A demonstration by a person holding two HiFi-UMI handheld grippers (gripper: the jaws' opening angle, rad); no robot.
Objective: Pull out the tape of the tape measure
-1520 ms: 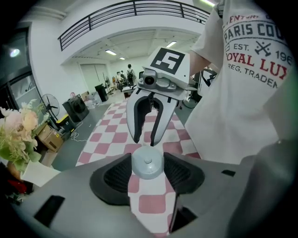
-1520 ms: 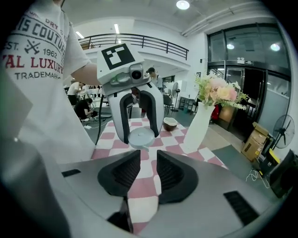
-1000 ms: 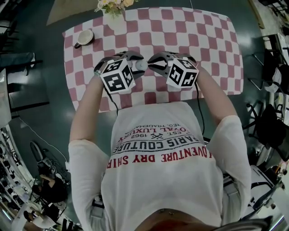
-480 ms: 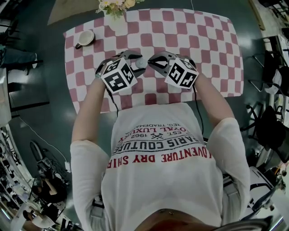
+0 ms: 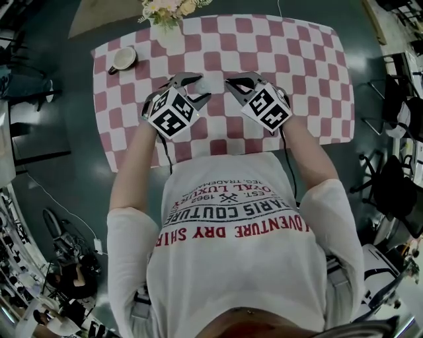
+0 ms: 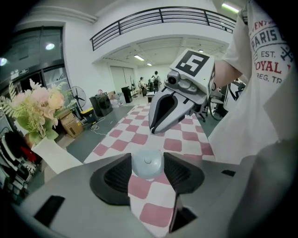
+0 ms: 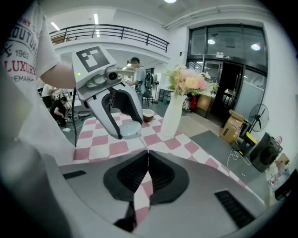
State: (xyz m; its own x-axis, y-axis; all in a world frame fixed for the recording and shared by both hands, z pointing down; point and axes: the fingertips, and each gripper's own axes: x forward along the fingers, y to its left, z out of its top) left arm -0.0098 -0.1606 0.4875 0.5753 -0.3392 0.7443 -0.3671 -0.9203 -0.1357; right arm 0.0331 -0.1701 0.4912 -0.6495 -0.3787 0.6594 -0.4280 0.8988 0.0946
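Note:
A small round pale-blue tape measure (image 5: 204, 85) (image 6: 147, 162) (image 7: 130, 128) hangs above the checkered table (image 5: 297, 59). My left gripper (image 5: 198, 88) (image 6: 147, 170) is shut on its case, one pad on each side. My right gripper (image 5: 230, 84) (image 7: 148, 157) is a short way to the right of it, tips pointing at the case, jaws shut. A thin pale sliver shows between the right tips; I cannot tell whether it is the tape's end. No drawn-out tape shows between the two grippers. In the left gripper view the right gripper (image 6: 157, 126) hovers just beyond the case.
A cup on a saucer (image 5: 123, 57) sits at the table's far left corner. A white vase of flowers (image 5: 165, 14) (image 7: 173, 118) stands at the far edge. The person's body covers the near edge. Chairs and boxes stand on the floor around.
Both grippers have slid farther from the person and rolled, and the gap between their tips has widened. The tape measure stays in the left jaws.

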